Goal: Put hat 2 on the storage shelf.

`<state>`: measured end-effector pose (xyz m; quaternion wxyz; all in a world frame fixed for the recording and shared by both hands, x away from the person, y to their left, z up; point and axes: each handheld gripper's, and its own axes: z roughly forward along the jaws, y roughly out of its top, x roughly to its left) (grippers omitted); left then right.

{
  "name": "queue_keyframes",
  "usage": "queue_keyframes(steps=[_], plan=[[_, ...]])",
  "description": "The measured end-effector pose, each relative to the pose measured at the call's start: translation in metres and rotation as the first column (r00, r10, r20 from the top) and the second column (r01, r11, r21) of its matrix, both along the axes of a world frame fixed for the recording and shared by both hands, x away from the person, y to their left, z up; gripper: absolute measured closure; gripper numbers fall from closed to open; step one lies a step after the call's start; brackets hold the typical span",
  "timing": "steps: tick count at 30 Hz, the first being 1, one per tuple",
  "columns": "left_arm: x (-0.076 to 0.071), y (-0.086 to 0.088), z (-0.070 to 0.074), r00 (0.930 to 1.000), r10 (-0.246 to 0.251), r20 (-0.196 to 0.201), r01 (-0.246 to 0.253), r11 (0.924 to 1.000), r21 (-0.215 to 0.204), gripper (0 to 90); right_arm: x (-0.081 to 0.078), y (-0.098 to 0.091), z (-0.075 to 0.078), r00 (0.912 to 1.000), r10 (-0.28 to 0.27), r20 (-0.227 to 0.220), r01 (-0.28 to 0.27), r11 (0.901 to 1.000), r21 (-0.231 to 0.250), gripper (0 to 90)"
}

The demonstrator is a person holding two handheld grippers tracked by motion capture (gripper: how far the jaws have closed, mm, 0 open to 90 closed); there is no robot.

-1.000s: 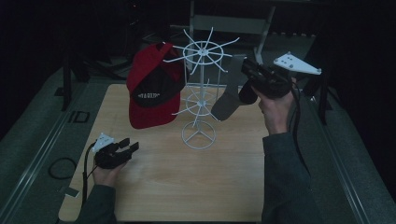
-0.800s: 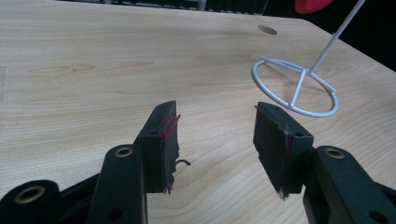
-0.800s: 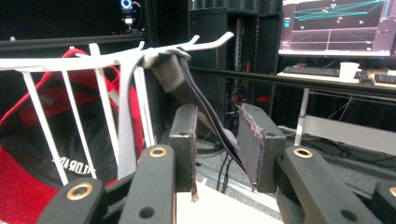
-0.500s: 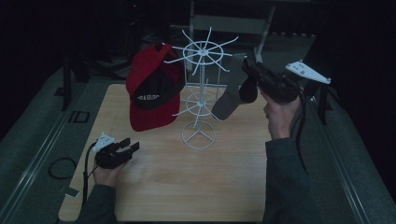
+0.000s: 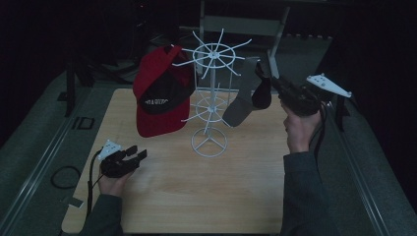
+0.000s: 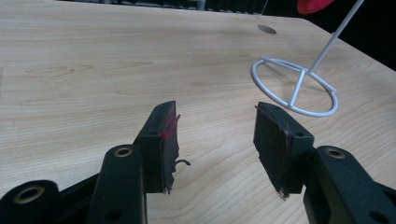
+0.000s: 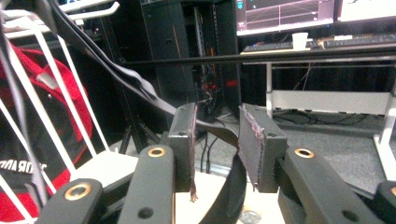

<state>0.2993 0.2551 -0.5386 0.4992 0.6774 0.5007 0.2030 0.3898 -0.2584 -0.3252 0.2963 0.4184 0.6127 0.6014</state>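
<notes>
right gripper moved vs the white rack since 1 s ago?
Yes. In the high view the right gripper, by the grey cap, has dropped lower and drifted right, away from the white rack, which stayed put.

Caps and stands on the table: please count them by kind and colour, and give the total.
Red cap with black front, hanging on the rack: 1
Grey cap, hanging on the rack's other side at the right gripper: 1
White wire rack: 1
Total: 3
</notes>
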Motion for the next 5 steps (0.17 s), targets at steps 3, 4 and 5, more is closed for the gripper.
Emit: queue_keyframes(steps=[3, 4, 5], plan=[[0.0000, -0.0001, 0.0001, 1.0000, 0.000, 0.001, 0.000, 1.0000, -0.001, 50.2, 0.0005, -0.0017, -0.0033, 0.9999, -0.002, -0.012, 0.002, 1.0000, -0.004, 66.7], [0.0001, -0.0001, 0.0001, 1.0000, 0.001, 0.001, -0.001, 1.0000, -0.002, 50.2, 0.0007, -0.0024, -0.0044, 0.9999, -0.001, -0.014, 0.001, 1.0000, -0.007, 66.8], [0.0001, -0.0001, 0.0001, 1.0000, 0.001, 0.001, -0.001, 1.0000, -0.002, 50.3, 0.0009, -0.0028, -0.0050, 0.9999, -0.002, -0.014, 0.002, 1.0000, -0.010, 66.8]])
